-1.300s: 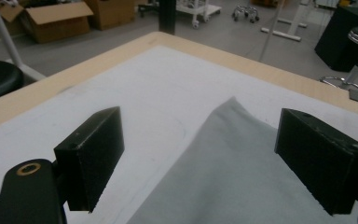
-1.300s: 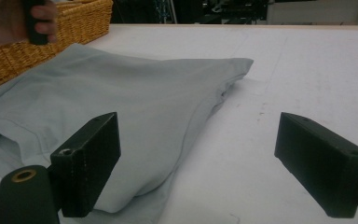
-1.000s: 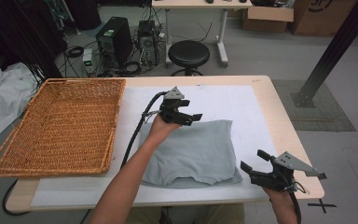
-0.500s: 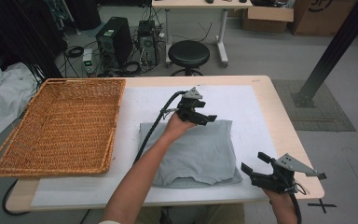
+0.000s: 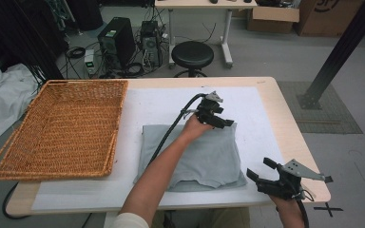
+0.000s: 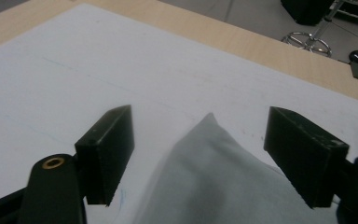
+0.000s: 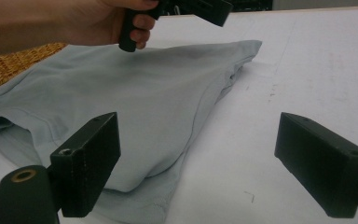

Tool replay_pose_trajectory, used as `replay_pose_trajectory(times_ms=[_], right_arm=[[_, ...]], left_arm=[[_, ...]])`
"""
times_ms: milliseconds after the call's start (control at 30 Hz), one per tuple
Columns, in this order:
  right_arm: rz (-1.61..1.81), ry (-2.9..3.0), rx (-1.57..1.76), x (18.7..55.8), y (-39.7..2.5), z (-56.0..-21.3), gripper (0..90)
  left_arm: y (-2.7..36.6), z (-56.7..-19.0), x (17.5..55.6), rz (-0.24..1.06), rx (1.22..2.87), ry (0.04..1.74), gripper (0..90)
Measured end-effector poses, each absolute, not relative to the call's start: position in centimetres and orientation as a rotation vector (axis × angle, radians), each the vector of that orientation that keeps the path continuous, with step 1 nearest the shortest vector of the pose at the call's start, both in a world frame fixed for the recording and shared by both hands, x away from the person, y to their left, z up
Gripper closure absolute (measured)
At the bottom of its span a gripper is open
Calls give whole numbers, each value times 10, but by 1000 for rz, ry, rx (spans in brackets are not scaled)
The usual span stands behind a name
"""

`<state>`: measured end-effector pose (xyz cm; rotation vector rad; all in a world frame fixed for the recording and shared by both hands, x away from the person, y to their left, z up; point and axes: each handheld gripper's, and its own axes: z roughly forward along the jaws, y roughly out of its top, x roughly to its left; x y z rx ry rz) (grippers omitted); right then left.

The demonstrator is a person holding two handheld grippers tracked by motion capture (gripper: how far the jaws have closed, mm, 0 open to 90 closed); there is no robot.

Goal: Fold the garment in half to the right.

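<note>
The left gripper [image 5: 217,119], jaws spread, has been carried rightward to the far right corner of the folded shirt [image 5: 195,156] lying mid-table, so a grasp there seems imminent, while the right gripper [image 5: 261,172], also spread, is kept near its near right corner.

Folded grey cloth [image 6: 214,182] cut off at bottom of left gripper view. Wicker basket [image 7: 9,70] partly hidden behind cloth, upper left of right gripper view. Cardboard box [image 5: 335,14] cropped at top edge.
</note>
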<state>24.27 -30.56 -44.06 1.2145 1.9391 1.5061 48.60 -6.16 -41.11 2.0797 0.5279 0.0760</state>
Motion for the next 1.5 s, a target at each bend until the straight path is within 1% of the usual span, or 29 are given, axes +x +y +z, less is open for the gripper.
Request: replay_pose_trajectory(times_ms=[300,633,700,833,933,967,1033,1067,1200,1333,1433,1500], right_arm=[[1516,1930,1222,235,-310,-443,138],[1523,1935,1226,233,-311,-445,141],[1520,1941,1222,234,-310,-445,141],[1520,1940,1229,234,-310,-445,142],[1515,1945,1225,234,-309,-445,142],[1513,1944,1224,234,-309,-444,142],[1514,1940,1225,234,-309,-444,142],[1514,1937,1226,233,-309,-444,142],[1505,1941,1233,234,-308,-445,142],[1489,1928,1254,232,-307,-444,152],[1451,1918,1323,231,-304,-443,187],[1441,1910,1379,231,-301,-443,234]], left_arm=[[-85,-426,498,7,2180,541,302],[-89,-434,502,-39,2279,569,378],[-90,-435,502,-55,2295,556,435],[-92,-436,501,-56,2324,544,514],[-91,-436,501,-62,2331,549,616],[-91,-436,501,-64,2333,546,640],[-93,-435,499,-57,2342,548,659],[-93,-435,498,-49,2345,549,697],[-95,-434,497,-53,2349,588,713],[-92,-434,498,-79,2332,617,773],[-92,-433,497,-76,2327,608,781],[-90,-432,497,-87,2325,605,781]])
